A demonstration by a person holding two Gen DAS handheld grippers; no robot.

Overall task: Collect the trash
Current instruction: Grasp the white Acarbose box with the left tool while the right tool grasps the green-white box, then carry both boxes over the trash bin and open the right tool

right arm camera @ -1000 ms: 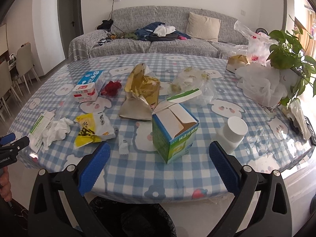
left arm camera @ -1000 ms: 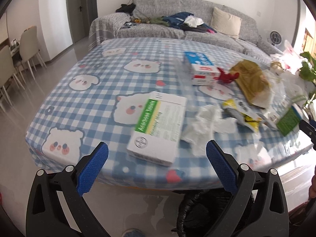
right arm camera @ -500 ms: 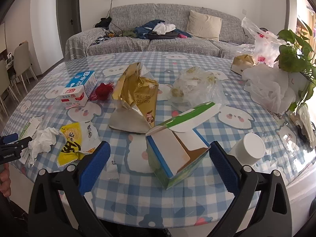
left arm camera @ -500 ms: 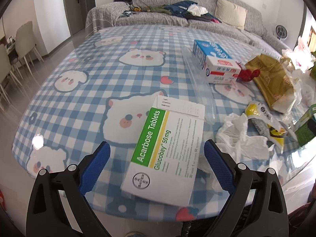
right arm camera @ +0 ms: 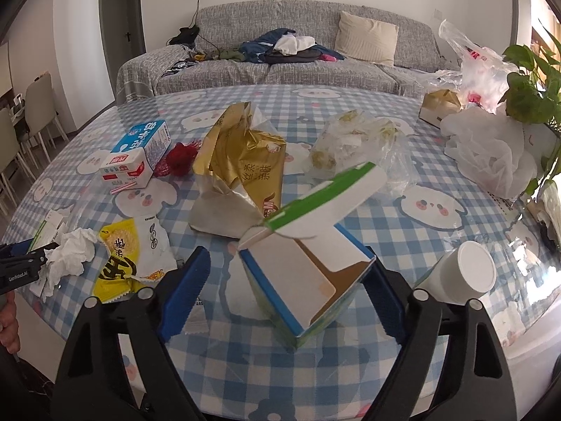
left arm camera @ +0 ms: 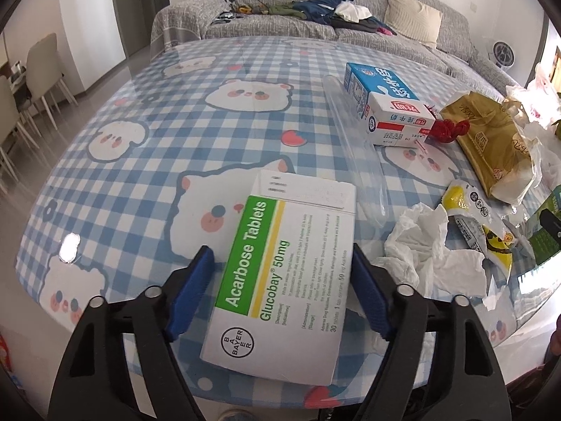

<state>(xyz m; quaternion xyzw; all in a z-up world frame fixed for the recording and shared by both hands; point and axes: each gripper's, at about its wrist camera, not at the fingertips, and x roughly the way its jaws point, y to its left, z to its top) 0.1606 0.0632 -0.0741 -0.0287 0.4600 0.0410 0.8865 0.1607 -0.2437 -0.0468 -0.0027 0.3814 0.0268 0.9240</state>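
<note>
Bench (left arm camera: 147, 161): round, under a blue-checked bear-print cover; landmark for every entry below.

Gold foil pack (right arm camera: 242, 165): mid-bench, torn open and crumpled.

Acarbose tablet carton (left arm camera: 284, 270): flat white box with a green and yellow band, lying at the bench's near edge with one corner past the rim. Risk: a squeeze across its broad face could buckle the thin card, or a skewed pinch could push it off the bench.

Open green-and-blue carton (right arm camera: 308, 280): upright near the bench's near edge, lid flap raised, hollow inside. Risk: its empty walls would likely cave, or it could tip, under an off-centre pinch.

Blue-and-white milk carton (left arm camera: 389, 105): on its side, farther in on the bench, with a red mesh scrap (left arm camera: 450, 129) touching it.

Yellow snack wrapper (right arm camera: 129, 256) and crumpled tissue (left arm camera: 434, 252): between the two cartons along the near edge, loose and light; a passing finger could drag them.

White lidded cup (right arm camera: 463, 273): on its side, near edge, beside the open carton.

Left hand-held gripper (left arm camera: 280, 294): jaws apart and closing, straddling the tablet carton, pads not yet pressing.

Right hand-held gripper (right arm camera: 291, 298): jaws apart and closing around the open carton; contact is not evident.
</note>
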